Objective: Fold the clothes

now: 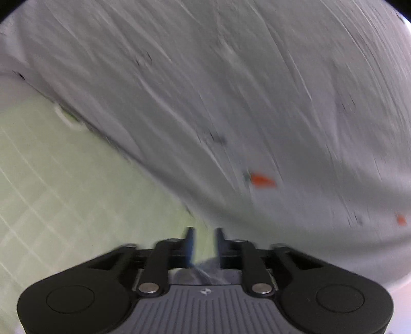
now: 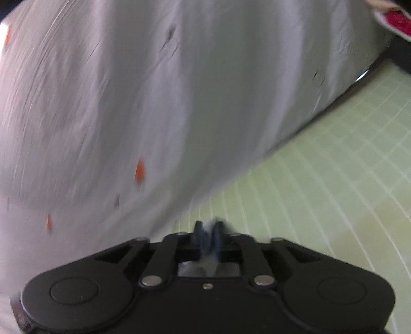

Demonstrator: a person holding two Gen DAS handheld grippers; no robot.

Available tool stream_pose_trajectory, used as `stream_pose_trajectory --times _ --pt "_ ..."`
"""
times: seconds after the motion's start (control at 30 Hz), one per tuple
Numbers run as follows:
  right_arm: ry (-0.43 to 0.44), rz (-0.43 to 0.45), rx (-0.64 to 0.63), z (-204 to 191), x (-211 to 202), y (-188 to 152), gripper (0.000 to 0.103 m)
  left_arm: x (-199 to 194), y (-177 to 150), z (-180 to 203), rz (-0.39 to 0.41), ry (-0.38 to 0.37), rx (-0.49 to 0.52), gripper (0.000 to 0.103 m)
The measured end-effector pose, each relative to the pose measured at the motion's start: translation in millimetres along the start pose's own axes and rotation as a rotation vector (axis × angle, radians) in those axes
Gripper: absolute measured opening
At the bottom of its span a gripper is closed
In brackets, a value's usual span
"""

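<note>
A light grey garment (image 1: 231, 102) with small orange marks fills most of the left wrist view and most of the right wrist view (image 2: 128, 90), blurred by motion. My left gripper (image 1: 204, 235) has its jaws a little apart at the garment's lower edge, with a bit of cloth seen behind them near the palm. My right gripper (image 2: 208, 227) is shut on a fold of the garment's edge. The cloth hangs stretched between the two grippers above a pale green gridded mat (image 2: 321, 192).
The green mat (image 1: 64, 192) lies under the garment on both sides. A red and white object (image 2: 395, 19) sits at the far top right corner. A dark strip runs behind the mat's far edge there.
</note>
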State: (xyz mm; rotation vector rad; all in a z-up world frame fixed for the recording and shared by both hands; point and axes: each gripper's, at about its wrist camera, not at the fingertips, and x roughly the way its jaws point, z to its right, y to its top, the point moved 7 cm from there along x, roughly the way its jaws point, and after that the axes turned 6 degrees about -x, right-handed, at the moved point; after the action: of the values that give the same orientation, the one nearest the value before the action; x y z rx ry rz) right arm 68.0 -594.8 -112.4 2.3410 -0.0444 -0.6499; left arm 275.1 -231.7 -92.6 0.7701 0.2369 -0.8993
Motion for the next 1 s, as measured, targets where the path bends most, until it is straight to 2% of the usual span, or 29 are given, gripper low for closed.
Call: stream_pose_trajectory --times 0.03,0.1,0.13,0.27,0.3,0.33,0.4,0.47,0.5,0.53,0.57,0.63,0.7,0.77,0.83,0.87,0.9,0.93,0.97,1.0 --pt "-0.027 0.024 -0.021 -2 0 5 0.046 -2 6 0 0.019 0.011 0.014 0.049" --pt "-0.084 0.037 -0.094 -5 -1 5 0.047 -9 3 -6 0.021 0.039 0.089 0.052" --pt "-0.111 0.025 -0.141 -6 -1 0 0.047 -8 -3 -11 -0.006 0.06 0.126 0.052" --pt "-0.181 -0.111 -0.228 9 3 -42 0.048 0 -49 -38 -0.164 0.158 0.25 0.054" --pt "-0.193 -0.141 -0.233 13 4 -53 0.048 1 -60 -44 -0.2 0.181 0.278 0.059" --pt "-0.203 -0.169 -0.236 17 5 -64 0.049 4 -67 -48 -0.22 0.191 0.286 0.063" --pt "-0.22 -0.217 -0.248 23 7 -83 0.053 9 -80 -55 -0.246 0.202 0.29 0.064" --pt "-0.22 -0.249 -0.27 25 9 -94 0.053 16 -84 -58 -0.252 0.206 0.268 0.064" --pt "-0.21 -0.263 -0.282 25 11 -98 0.049 20 -85 -59 -0.256 0.206 0.256 0.061" --pt "-0.201 -0.277 -0.293 26 12 -101 0.031 22 -85 -60 -0.261 0.202 0.235 0.031" --pt "-0.174 -0.27 -0.275 26 11 -100 0.008 23 -85 -61 -0.266 0.198 0.214 0.003" --pt "-0.11 -0.241 -0.221 26 5 -93 0.006 17 -81 -61 -0.244 0.158 0.157 0.005" --pt "-0.091 -0.226 -0.163 35 2 -86 0.005 2 -72 -60 -0.198 0.095 0.086 0.005" --pt "-0.079 -0.214 -0.103 45 0 -79 0.005 -11 -66 -70 -0.163 0.053 -0.036 0.006" --pt "-0.067 -0.201 -0.044 55 -3 -72 0.006 -11 -72 -88 -0.174 0.059 -0.104 0.009" --pt "-0.086 -0.221 -0.059 56 0 -75 0.01 -10 -75 -97 -0.188 0.077 -0.121 0.009" --pt "-0.113 -0.25 -0.089 57 5 -80 0.014 -12 -76 -98 -0.178 0.11 -0.092 0.013" --pt "-0.137 -0.259 -0.11 57 5 -82 0.033 -15 -76 -100 -0.167 0.142 -0.064 0.029" --pt "-0.158 -0.251 -0.126 56 3 -83 0.059 -17 -76 -101 -0.159 0.169 -0.039 0.036" --pt "-0.17 -0.233 -0.136 54 0 -81 0.068 -18 -76 -99 -0.162 0.159 -0.037 0.053"
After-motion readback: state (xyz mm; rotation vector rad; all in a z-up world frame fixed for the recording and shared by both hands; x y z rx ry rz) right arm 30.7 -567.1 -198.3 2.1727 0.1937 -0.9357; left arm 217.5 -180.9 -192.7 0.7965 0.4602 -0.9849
